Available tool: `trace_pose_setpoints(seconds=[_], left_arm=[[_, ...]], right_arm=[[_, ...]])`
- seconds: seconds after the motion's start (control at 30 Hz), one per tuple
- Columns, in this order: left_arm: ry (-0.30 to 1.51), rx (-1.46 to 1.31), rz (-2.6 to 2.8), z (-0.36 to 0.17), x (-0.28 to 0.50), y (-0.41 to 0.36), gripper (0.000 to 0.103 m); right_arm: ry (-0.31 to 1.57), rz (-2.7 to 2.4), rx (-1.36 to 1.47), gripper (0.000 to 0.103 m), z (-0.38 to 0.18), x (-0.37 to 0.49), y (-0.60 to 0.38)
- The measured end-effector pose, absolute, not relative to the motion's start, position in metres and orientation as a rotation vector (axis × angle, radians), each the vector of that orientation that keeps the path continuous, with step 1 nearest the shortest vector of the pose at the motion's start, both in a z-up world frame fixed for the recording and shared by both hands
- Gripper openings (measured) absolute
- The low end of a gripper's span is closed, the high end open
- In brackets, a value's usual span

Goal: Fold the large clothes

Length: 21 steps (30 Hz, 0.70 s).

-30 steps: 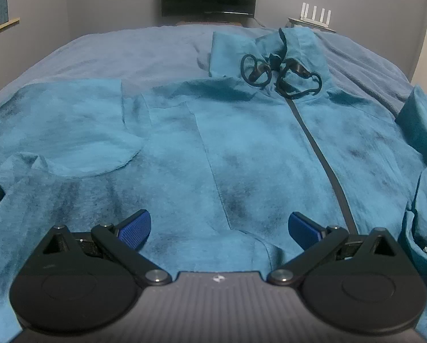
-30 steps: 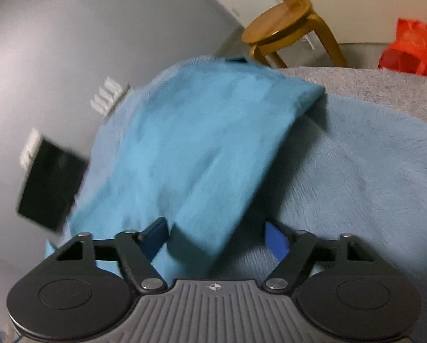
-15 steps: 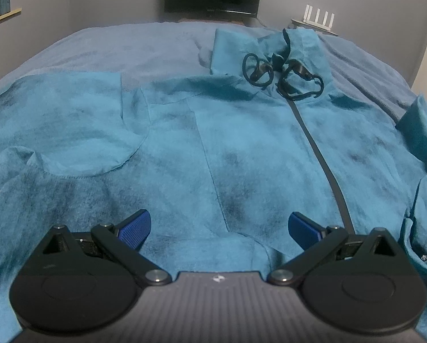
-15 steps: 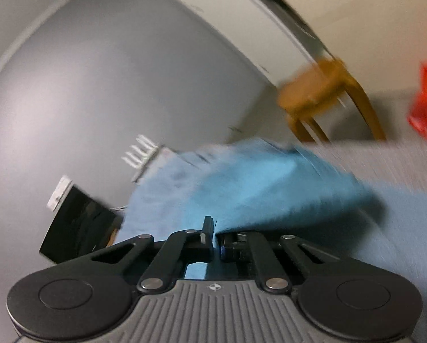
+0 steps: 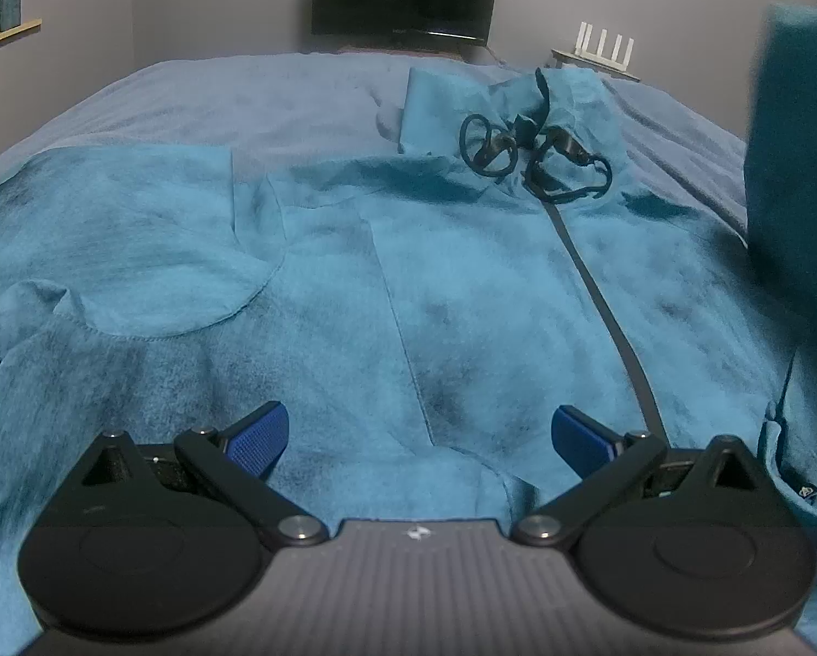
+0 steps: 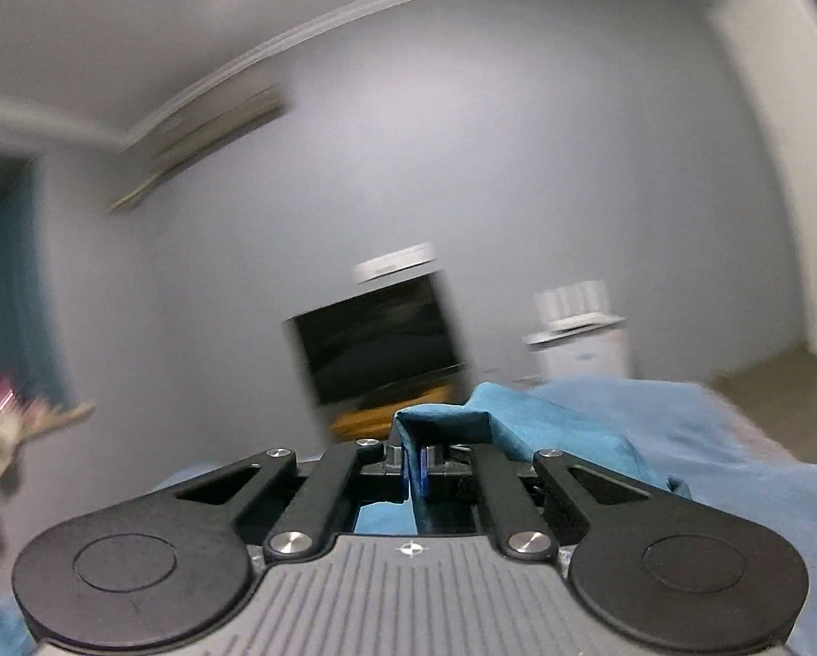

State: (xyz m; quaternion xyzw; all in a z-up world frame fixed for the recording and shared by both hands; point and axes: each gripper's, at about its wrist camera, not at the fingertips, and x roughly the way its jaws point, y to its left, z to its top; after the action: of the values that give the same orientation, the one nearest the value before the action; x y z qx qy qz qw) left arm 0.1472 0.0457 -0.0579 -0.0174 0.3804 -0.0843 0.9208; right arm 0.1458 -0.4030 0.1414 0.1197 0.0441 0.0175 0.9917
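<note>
The folding looks barely begun: the right tool pinches a sleeve lifted off the bed, the left tool hangs spread over the flat jacket.

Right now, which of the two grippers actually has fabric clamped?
The right gripper: its jaws are pinched shut on a fold of the teal jacket. The left gripper stands wide open above the jacket's front, gripping nothing.

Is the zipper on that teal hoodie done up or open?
Done up: the dark zipper runs unbroken down the hoodie, front panels meeting. Its bottom end hides behind the left claw.
</note>
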Motion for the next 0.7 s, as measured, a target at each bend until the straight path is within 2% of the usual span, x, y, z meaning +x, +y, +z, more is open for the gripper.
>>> trace_pose_setpoints(seconds=[0.13, 0.27, 0.33, 0.4, 0.5, 0.53, 0.6, 0.7], left_arm=[[0.773, -0.054, -0.179, -0.056, 0.145, 0.048, 0.103], [0.766, -0.069, -0.185, -0.056, 0.145, 0.051, 0.103], [0.763, -0.074, -0.186, -0.055, 0.143, 0.052, 0.103], [0.757, -0.078, -0.188, -0.055, 0.142, 0.053, 0.103], [0.732, -0.094, -0.194, -0.052, 0.139, 0.056, 0.103], [0.725, -0.100, -0.200, -0.050, 0.139, 0.056, 0.103], [0.719, -0.102, -0.218, -0.045, 0.138, 0.052, 0.103], [0.720, -0.034, -0.291, -0.033, 0.139, 0.031, 0.103]], right_arm=[[0.190, 0.189, 0.154, 0.004, 0.127, 0.172, -0.322], [0.341, 0.281, 0.074, 0.009, 0.072, 0.193, -0.249], [0.444, 0.324, 0.061, 0.020, 0.040, 0.201, -0.225], [0.539, 0.348, 0.049, 0.047, 0.011, 0.195, -0.212], [0.592, 0.349, 0.066, 0.058, -0.008, 0.148, -0.196], [0.591, 0.340, 0.094, 0.060, -0.009, 0.140, -0.204], [0.570, 0.303, 0.165, 0.075, -0.012, 0.120, -0.230], [0.527, 0.182, 0.228, 0.085, -0.007, 0.099, -0.268]])
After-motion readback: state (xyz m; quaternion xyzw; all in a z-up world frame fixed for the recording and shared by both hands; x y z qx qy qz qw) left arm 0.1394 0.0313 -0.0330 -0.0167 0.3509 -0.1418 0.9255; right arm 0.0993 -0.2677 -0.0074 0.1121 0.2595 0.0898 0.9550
